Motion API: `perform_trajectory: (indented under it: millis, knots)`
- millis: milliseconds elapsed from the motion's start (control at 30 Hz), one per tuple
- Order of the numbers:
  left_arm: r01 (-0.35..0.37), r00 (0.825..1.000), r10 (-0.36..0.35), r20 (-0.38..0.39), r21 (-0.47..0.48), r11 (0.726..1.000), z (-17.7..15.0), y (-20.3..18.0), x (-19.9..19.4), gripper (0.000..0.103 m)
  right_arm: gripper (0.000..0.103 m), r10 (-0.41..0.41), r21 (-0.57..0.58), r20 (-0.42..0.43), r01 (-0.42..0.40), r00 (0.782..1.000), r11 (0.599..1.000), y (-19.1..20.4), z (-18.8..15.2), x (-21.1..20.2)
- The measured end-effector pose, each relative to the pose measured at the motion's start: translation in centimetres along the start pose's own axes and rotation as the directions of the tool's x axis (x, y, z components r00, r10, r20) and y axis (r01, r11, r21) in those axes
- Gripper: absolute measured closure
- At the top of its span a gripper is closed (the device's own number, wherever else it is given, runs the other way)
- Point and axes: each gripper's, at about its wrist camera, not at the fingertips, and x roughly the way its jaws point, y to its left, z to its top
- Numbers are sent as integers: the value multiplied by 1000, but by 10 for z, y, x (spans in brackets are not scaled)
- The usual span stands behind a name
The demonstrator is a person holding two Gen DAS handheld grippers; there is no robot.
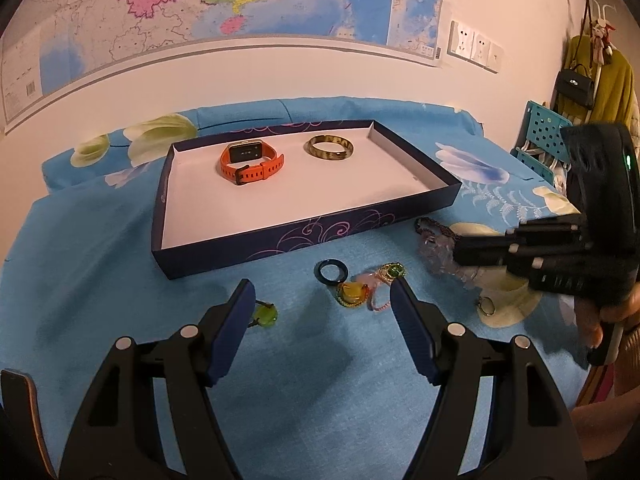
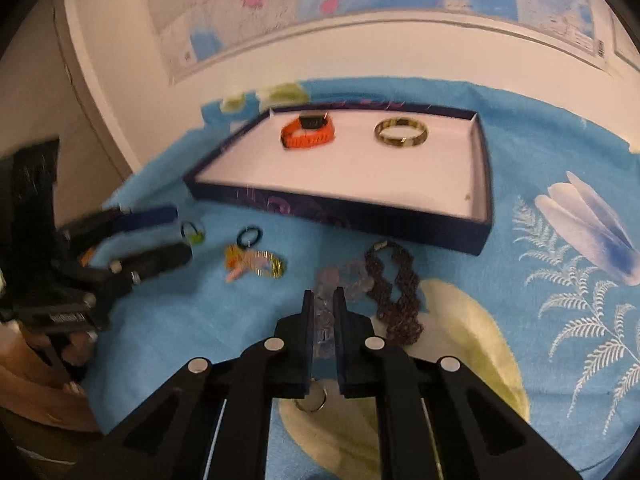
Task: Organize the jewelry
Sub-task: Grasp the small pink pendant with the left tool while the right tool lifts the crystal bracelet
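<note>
A translucent beaded bracelet [image 2: 326,312] on the blue cloth [image 2: 520,184] is pinched lengthwise in the right gripper [image 2: 323,296]. The navy tray [image 2: 340,210] lies straight ahead, beyond it. The left gripper [image 1: 323,304] is spread wide, empty, farther off.

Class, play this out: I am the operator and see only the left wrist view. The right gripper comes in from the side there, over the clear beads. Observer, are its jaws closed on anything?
Observer: Yes. In the right wrist view the right gripper is shut on the clear bead bracelet.
Operator: What lies beside those beads?
Observer: A dark bead chain, just right of the jaws, on the cloth.
Operator: Anything under the gripper?
Observer: A metal ring shows below the jaws.
</note>
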Motion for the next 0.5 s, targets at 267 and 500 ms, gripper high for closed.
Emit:
perform_trajectory:
  millis: [267, 500]
  knots:
    - [14, 1000, -14, -1, 2, 1000, -1, 0, 1, 34, 95, 114, 43, 63, -117, 991, 992, 0, 8, -20]
    - [26, 1000, -26, -18, 19, 999, 3, -3, 8, 37, 95, 103, 22, 19, -103, 995, 994, 9, 3, -4]
